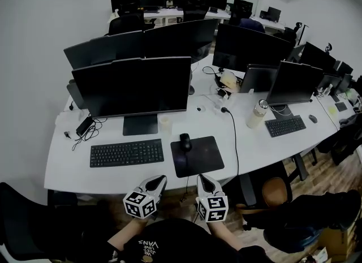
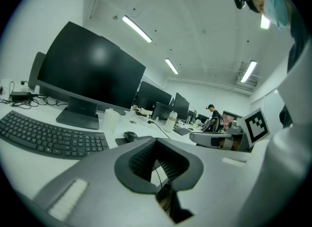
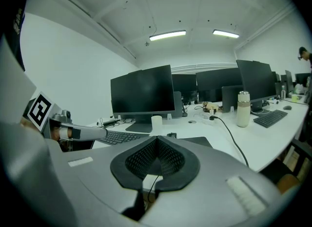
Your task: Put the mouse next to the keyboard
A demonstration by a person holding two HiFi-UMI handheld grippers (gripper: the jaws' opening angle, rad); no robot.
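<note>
The black mouse (image 1: 185, 141) rests on the far left corner of a black mouse pad (image 1: 198, 155), a short gap to the right of the black keyboard (image 1: 126, 152). Both grippers hover at the desk's front edge, near my body. My left gripper (image 1: 155, 184) is shut and holds nothing; my right gripper (image 1: 205, 181) is the same. In the left gripper view the closed tips (image 2: 157, 140) point toward the mouse (image 2: 130, 136) and keyboard (image 2: 48, 135). In the right gripper view the closed tips (image 3: 157, 138) sit just below the mouse (image 3: 171, 135).
A large monitor (image 1: 133, 86) stands behind the keyboard, with a white cup (image 1: 164, 123) beside its base. A black cable (image 1: 233, 132) runs down the desk right of the pad. A steel bottle (image 1: 257, 113) and a second keyboard (image 1: 285, 125) lie further right. A brown stool (image 1: 275, 191) stands below.
</note>
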